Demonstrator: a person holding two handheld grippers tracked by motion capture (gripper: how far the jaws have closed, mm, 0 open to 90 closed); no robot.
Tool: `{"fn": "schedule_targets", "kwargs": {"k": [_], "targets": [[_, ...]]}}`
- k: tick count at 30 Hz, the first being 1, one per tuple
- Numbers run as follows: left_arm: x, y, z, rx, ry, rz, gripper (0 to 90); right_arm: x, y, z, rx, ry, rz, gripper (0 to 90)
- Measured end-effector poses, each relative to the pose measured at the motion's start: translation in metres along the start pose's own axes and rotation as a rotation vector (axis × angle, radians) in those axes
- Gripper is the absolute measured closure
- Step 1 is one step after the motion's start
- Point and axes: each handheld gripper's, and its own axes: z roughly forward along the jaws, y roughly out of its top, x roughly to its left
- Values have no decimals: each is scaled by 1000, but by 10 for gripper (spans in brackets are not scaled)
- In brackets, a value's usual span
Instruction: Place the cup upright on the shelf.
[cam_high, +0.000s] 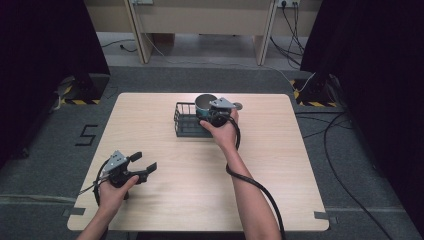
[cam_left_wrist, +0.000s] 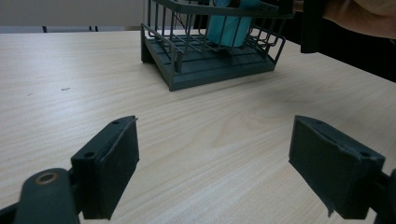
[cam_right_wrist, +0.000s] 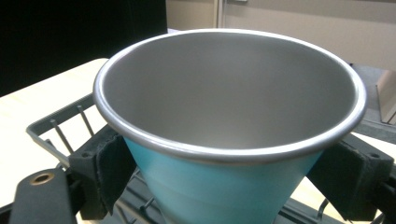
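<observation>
A teal cup (cam_high: 204, 102) with a bare metal inside stands upright inside a dark wire basket (cam_high: 184, 123) at the back middle of the table. My right gripper (cam_high: 207, 113) is shut on the cup (cam_right_wrist: 224, 182), one pad (cam_right_wrist: 108, 171) pressed to each side just below the rim. In the left gripper view the cup (cam_left_wrist: 229, 29) sits low in the basket (cam_left_wrist: 212, 70); whether it touches the basket floor I cannot tell. My left gripper (cam_high: 144, 161) hovers near the table's front left, open, with nothing between its fingers (cam_left_wrist: 112, 168).
The light wooden table (cam_high: 280, 165) has rounded corners and grey carpet around it. Cables (cam_high: 345, 150) lie on the floor at the right. Black curtains hang on both sides, and wooden furniture legs (cam_high: 142, 35) stand beyond the far edge.
</observation>
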Motion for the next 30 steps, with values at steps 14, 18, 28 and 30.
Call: {"fn": "schedule_targets", "kwargs": {"k": [14,18,28,30], "targets": [[0,0,0,0,-1,1,154,1,-7,-10,-7,3,14,144],[-1,0,1,0,-2,1,154,1,-6,-14,-10,7,18,144],[-1,0,2,0,-4,3,154,-2,-8,-27,-4,10,22,142],[-1,0,2,-4,-4,8,154,-3,-9,-31,0,9,22,142]]}}
